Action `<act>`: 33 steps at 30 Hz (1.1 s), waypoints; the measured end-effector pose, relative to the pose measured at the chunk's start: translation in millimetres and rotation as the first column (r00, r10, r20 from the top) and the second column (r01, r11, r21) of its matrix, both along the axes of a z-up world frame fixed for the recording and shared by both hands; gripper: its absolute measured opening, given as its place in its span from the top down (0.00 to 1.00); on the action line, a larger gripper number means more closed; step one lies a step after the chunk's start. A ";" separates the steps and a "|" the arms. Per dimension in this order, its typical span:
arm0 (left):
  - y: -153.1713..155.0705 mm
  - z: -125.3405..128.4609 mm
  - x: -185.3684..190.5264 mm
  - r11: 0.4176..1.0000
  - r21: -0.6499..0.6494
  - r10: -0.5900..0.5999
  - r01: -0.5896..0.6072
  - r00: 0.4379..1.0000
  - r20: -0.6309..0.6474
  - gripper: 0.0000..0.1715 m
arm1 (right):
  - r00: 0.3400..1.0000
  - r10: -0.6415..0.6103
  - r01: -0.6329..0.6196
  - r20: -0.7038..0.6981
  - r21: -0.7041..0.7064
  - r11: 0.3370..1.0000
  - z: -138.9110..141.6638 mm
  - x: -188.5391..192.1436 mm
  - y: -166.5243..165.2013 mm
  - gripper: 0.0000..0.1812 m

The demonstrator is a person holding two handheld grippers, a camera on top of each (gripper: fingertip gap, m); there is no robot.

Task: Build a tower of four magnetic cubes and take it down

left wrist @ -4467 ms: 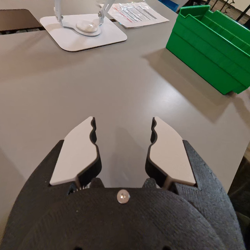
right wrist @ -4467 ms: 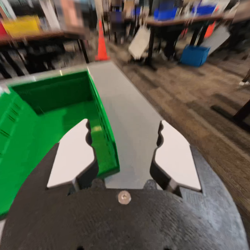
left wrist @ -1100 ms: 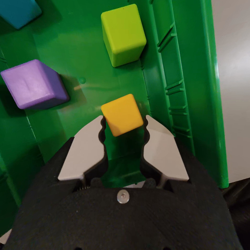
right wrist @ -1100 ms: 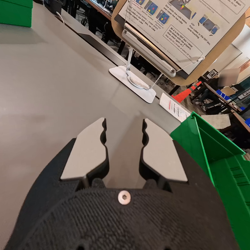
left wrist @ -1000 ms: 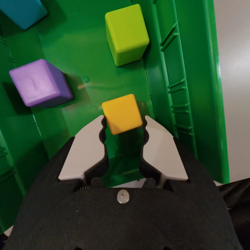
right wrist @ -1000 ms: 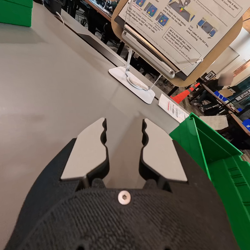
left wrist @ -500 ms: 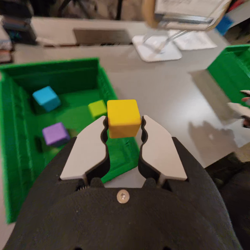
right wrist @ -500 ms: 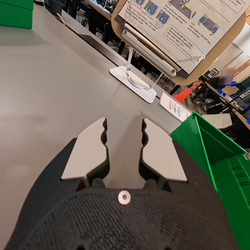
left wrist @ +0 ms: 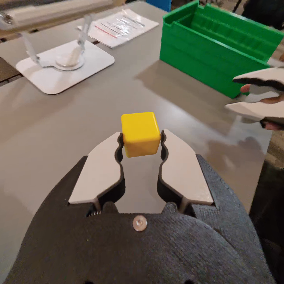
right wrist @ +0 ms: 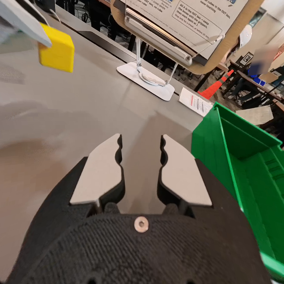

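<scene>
Left wrist view first: my left claw [left wrist: 141, 135] is clamped on a yellow cube [left wrist: 140, 134], the two grey fingertips pressing its left and right faces, and the cube hangs clear above the grey desk [left wrist: 76, 123] with nothing under it but bare surface. Taking that cube as my landmark: up and to the left of it sits a white stand base [left wrist: 64, 67] flat on the desk, with thin metal legs rising out of frame. Beyond the cube and a little right lies a sheet of paper in a clear sleeve [left wrist: 123, 26]. To the right of the cube and farther back stands a green plastic bin [left wrist: 215, 50], well apart from it. At the right edge, level with the cube, my right claw [left wrist: 249, 93] pokes in, blurred, with a bit of the hand around it.

Over to the right wrist view: my right claw [right wrist: 141, 142] has its fingers apart with nothing between them, hovering over the desk [right wrist: 76, 115]. The yellow cube [right wrist: 56, 50] shows at upper left, gripped by a blurred grey finger [right wrist: 27, 26] of the left claw. Right of the cube stands the white stand base [right wrist: 147, 81], carrying a tilted board with a printed sheet [right wrist: 176, 20]. The green bin [right wrist: 238, 161] sits far right of the cube, just beside my right claw.
</scene>
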State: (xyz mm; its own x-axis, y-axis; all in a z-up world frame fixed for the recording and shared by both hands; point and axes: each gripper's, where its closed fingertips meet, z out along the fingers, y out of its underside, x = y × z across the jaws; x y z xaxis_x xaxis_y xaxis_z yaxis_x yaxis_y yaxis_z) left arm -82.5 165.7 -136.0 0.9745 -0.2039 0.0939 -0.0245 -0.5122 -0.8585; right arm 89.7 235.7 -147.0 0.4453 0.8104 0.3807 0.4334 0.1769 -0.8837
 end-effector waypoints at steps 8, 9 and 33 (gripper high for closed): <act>39.0 -4.2 46.8 0.949 0.119 -0.302 0.291 0.949 0.089 0.72 | 1.000 0.008 -0.009 -0.011 -0.163 0.987 -15.1 35.8 -3.6 0.78; 40.7 -7.0 52.2 0.934 0.117 -0.347 0.337 0.935 0.077 0.72 | 1.000 0.010 -0.010 -0.003 -0.182 0.983 -18.1 37.8 -4.3 0.78; 36.0 -89.2 66.3 0.856 -0.170 -0.512 0.488 0.845 -0.153 0.66 | 0.998 0.022 -0.003 0.056 -0.323 0.947 -37.9 51.9 -16.6 0.78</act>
State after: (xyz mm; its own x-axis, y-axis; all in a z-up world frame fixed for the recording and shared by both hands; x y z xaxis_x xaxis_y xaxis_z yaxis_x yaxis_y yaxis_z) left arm -16.1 201.7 -225.2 0.7444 -0.6674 -0.0234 -0.4580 -0.4847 -0.7452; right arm 141.7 219.1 -185.0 0.4194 0.8994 0.1233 0.4855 -0.1074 -0.8676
